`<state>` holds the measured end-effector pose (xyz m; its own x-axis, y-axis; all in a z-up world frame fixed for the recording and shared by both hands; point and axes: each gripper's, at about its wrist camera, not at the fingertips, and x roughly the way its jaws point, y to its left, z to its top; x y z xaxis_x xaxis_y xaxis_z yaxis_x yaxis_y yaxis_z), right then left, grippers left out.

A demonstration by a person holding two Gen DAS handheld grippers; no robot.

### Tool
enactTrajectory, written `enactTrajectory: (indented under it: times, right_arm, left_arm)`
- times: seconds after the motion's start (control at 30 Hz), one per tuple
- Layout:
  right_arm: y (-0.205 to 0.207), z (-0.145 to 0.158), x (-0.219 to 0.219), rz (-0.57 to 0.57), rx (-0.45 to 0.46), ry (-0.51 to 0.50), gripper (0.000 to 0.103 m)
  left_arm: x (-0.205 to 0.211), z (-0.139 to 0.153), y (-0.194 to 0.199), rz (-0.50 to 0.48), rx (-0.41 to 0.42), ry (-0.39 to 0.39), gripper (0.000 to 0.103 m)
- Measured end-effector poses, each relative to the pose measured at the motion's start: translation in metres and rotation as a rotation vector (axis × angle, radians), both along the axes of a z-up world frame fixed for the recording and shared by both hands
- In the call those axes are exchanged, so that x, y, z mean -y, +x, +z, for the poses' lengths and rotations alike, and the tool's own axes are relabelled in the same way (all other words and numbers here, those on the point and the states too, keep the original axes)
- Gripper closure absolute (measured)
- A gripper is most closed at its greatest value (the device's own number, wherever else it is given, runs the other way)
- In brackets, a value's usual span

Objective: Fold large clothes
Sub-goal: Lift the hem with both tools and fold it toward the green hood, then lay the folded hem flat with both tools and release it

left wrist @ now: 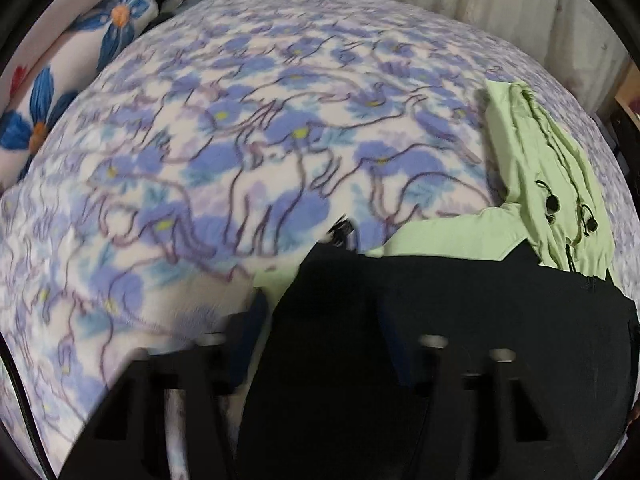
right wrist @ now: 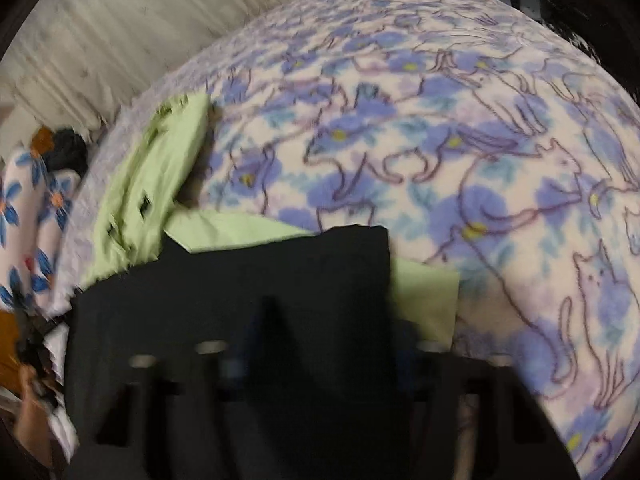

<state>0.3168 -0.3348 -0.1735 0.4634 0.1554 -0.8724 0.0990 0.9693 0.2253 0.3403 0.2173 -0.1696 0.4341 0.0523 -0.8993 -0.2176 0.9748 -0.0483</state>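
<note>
- Far left: flowered pillow (left wrist: 60, 80) at the bed's edge, partly cut off.
- Across the middle: bed under a fleece blanket (left wrist: 248, 152) printed with blue flowers and cats; soft, yielding ground for folding.
- Left gripper (left wrist: 320, 344): fingers (left wrist: 244, 344) set low over the dark garment (left wrist: 460, 320), near edge of the bed; whether clamped on cloth or merely above it, cannot tell, black on black and blurred.
- Dark garment: lying near, partly on top of the light green hooded jacket (left wrist: 548, 168); likely limp, light, inclined to sag and slide; best taken at a hem corner or edge, both layers pinched.
- Green jacket: spread toward the far right, drawcords with black toggles (left wrist: 554, 202) showing; lower half hidden under the dark cloth.
- Right gripper (right wrist: 316, 352): also down over the dark garment; fingers (right wrist: 404, 356) lost in blur, grip impossible to judge.
- Far edge: pale curtain (right wrist: 120, 20); clutter beside the bed unclear.
</note>
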Motion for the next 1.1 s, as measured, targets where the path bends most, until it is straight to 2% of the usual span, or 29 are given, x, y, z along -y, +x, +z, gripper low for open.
enactTrajectory:
  times: [0.03,0.17,0.23,0.37,0.5,0.7,0.8,0.87,0.9,0.97,1.03,1.1]
  right_arm:
    - [-0.003,0.001,-0.003,0.005,0.013,-0.035,0.089]
    - [-0.02,0.017,-0.002,-0.029,0.106,-0.06,0.097]
    - [-0.026,0.029,-0.001,-0.054,0.157,-0.072,0.098]
    - [-0.021,0.053,0.001,-0.108,0.259,-0.09,0.098]
    - [0.003,0.045,-0.002,-0.123,0.252,-0.147,0.098]
    - [0.029,-0.007,-0.005,-0.137,0.141,-0.208,0.097]
    - [0.029,-0.008,-0.006,-0.146,0.136,-0.221,0.092]
    - [0.029,-0.003,-0.001,-0.165,0.11,-0.205,0.082]
    - [0.027,0.001,0.001,-0.176,0.107,-0.2,0.081]
    - [0.018,0.016,0.003,-0.204,0.122,-0.19,0.08]
    - [0.005,0.032,0.0,-0.215,0.156,-0.14,0.08]
    - [-0.008,0.045,-0.012,-0.205,0.18,-0.099,0.073]
  left_arm:
    - [0.004,0.001,0.001,0.0,0.003,0.029,0.094]
    - [0.024,0.015,-0.008,-0.025,0.082,0.175,0.099]
    - [0.028,0.025,-0.01,-0.023,0.115,0.193,0.1]
    - [0.033,0.045,-0.003,0.013,0.181,0.18,0.1]
    - [0.037,0.04,0.009,0.04,0.171,0.209,0.1]
    - [0.03,-0.008,0.017,0.09,0.092,0.228,0.1]
    - [0.021,-0.017,0.015,0.113,0.088,0.183,0.096]
    - [0.018,-0.014,0.014,0.12,0.079,0.175,0.082]
    - [0.015,-0.011,0.012,0.126,0.073,0.172,0.077]
    - [0.011,-0.002,0.007,0.133,0.075,0.171,0.062]
    - [0.011,0.014,-0.009,0.139,0.103,0.179,0.061]
    - [0.016,0.026,-0.024,0.117,0.127,0.177,0.061]
